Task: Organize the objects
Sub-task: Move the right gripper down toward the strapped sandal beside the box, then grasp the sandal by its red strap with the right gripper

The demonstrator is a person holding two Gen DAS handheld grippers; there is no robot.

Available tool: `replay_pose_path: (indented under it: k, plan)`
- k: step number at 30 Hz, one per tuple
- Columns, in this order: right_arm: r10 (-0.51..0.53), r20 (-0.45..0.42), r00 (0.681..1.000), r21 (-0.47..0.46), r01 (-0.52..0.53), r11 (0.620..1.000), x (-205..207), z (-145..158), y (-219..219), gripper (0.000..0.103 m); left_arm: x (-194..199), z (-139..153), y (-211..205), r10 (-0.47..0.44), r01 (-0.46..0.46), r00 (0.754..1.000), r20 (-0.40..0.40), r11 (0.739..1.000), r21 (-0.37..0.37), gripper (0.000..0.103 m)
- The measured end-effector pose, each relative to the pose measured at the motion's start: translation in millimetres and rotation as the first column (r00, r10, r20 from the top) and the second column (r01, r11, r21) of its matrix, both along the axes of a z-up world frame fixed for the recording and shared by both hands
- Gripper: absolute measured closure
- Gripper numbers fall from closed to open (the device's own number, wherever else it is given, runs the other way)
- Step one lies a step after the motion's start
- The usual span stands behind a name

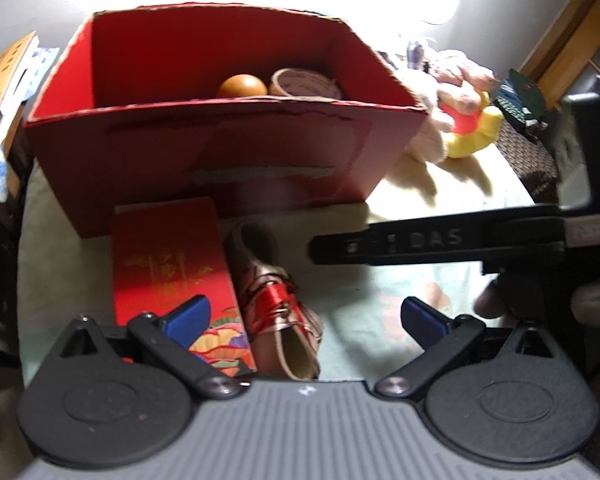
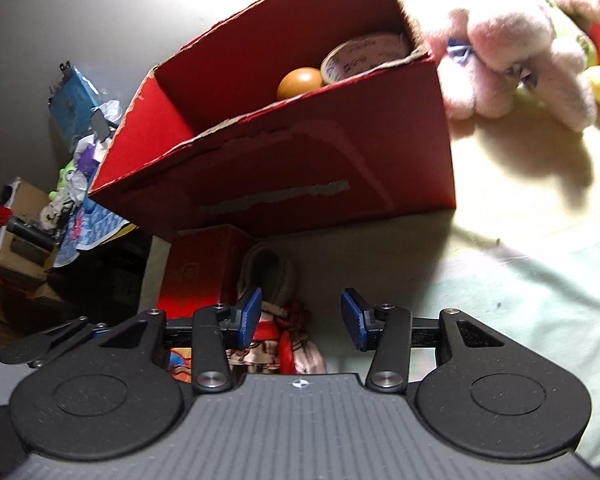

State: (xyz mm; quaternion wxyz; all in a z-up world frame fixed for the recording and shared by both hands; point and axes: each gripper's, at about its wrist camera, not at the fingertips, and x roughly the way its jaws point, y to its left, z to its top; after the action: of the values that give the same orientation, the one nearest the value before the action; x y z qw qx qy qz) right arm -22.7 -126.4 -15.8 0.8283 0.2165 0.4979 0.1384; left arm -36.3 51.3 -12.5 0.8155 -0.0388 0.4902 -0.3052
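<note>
A: How does the left gripper (image 1: pixel 302 316) stand?
B: Its blue pads are spread wide and hold nothing. Between them, low in the left wrist view, lies a small shiny shoe (image 1: pixel 278 312) with red laces, its toe pointing up the frame.

A: And the right gripper (image 2: pixel 300 318)?
B: Partly open, with nothing pressed between its pads. The same shoe (image 2: pixel 284 344) lies under its left pad, at the bottom centre of the right wrist view. In the left view it comes in as a black bar from the right edge, a hand behind it.

A: What is beside the shoe?
B: A flat red packet (image 1: pixel 176 276) with gold print, touching its left side.

A: Further out?
B: An open red cardboard box (image 1: pixel 228 148) fills the upper middle, just beyond the packet and the shoe. Inside it, towards the far right corner, are an orange ball (image 1: pixel 242 86) and a roll of tape (image 1: pixel 304 82).

A: And beyond?
B: Plush toys (image 2: pixel 512 40) lie at the upper right, on the pale cloth over the desk (image 2: pixel 520 280).
</note>
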Motion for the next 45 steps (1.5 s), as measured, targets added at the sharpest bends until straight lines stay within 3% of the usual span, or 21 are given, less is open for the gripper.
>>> replay_pose_path:
  k: [6,15,26,35,45]
  plan:
    - [0.058,-0.037,0.998,0.042,-0.056,0.998,4,-4,7,0.055,3,-10,-2,-0.020,0.019,0.999,-0.046,1.000,-0.015,0.019]
    - [0.104,-0.083,0.991,0.078,-0.098,0.992,10,-9,16,0.055,4,-18,-2,-0.047,0.045,0.997,-0.067,0.998,-0.034,0.032]
    - [0.138,-0.155,0.978,0.086,-0.126,0.988,18,-23,22,0.055,10,-29,-5,-0.076,0.072,0.991,-0.112,0.997,-0.041,0.032]
    - [0.152,-0.185,0.971,0.100,-0.135,0.986,26,-29,18,0.064,18,-35,-2,-0.076,0.073,0.989,-0.128,0.997,-0.024,0.032]
    - [0.110,-0.173,0.979,0.113,-0.091,0.989,21,-23,-7,0.074,29,-36,-17,-0.099,0.099,0.989,-0.113,0.995,-0.007,0.015]
